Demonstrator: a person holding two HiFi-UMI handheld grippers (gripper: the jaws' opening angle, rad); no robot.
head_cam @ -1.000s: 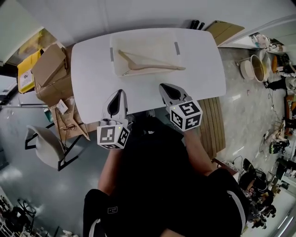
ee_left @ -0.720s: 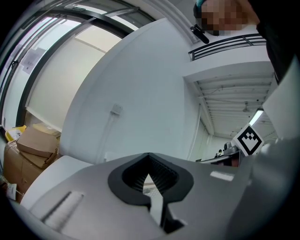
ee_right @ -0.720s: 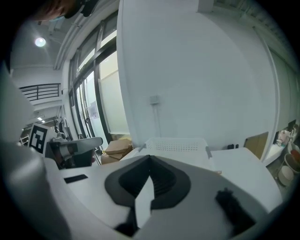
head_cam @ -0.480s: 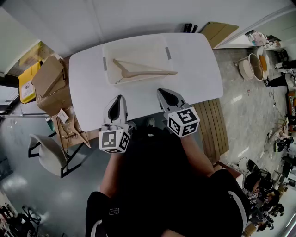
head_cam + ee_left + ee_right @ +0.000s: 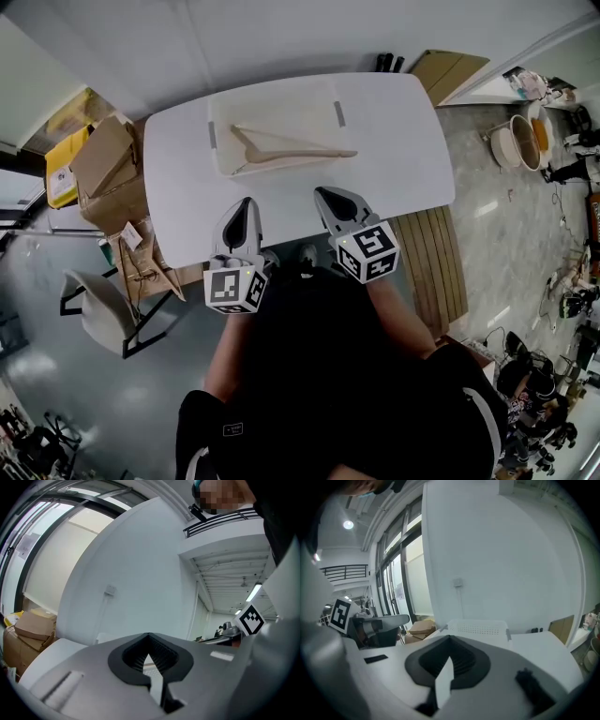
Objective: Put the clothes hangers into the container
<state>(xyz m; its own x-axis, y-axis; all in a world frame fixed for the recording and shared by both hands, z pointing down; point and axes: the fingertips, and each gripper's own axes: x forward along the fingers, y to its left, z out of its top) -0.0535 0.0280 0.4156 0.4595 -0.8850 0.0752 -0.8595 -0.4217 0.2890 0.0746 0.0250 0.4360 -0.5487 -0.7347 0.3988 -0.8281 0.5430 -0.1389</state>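
Note:
Wooden clothes hangers [image 5: 292, 150] lie inside the white container [image 5: 225, 108] at the back of the white table [image 5: 394, 141]. My left gripper [image 5: 243, 208] hovers over the table's near edge, jaws shut and empty. My right gripper [image 5: 334, 200] is beside it, also shut with nothing in it. Both stay well short of the container. In the left gripper view the left gripper [image 5: 149, 641] points up at a white wall. Past the right gripper [image 5: 450, 644], the right gripper view shows the container [image 5: 478, 627] ahead.
Cardboard boxes [image 5: 105, 164] and a yellow box [image 5: 62, 178] stand left of the table. A grey chair [image 5: 94, 298] sits at the near left. Right of the table are a slatted wooden panel [image 5: 429, 258], a leaning board [image 5: 452, 67] and a basin [image 5: 517, 139].
The head view has shifted a little. Both grippers have stayed shut near the table's front edge, drifting slightly toward the person. The hangers lie unmoved in the container.

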